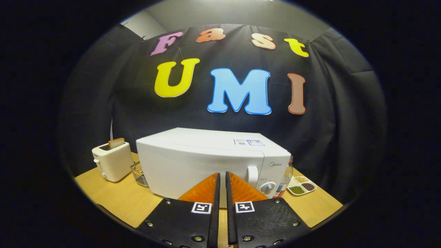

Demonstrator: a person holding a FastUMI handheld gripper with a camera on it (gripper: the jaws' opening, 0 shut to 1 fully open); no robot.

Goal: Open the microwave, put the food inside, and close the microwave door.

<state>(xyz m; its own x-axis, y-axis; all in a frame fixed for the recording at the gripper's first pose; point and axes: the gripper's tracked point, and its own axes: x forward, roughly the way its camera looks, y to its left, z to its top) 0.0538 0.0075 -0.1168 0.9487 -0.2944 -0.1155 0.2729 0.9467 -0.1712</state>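
A white microwave (206,162) stands on the wooden table (113,196) with its door closed. Its vertical door handle (252,175) sits right of the door, with a round knob (268,187) on the panel below and to the right. My gripper (222,179) is in front of the door, a little left of the handle. Its two fingers are nearly pressed together with only a thin slit between them, and nothing is held. How far the fingertips are from the door I cannot tell.
A white toaster (112,161) with a slice of bread in it stands at the left. A small wire basket (139,174) sits between toaster and microwave. Right of the microwave are a bottle (286,179) and a divided dish (302,186) of beans.
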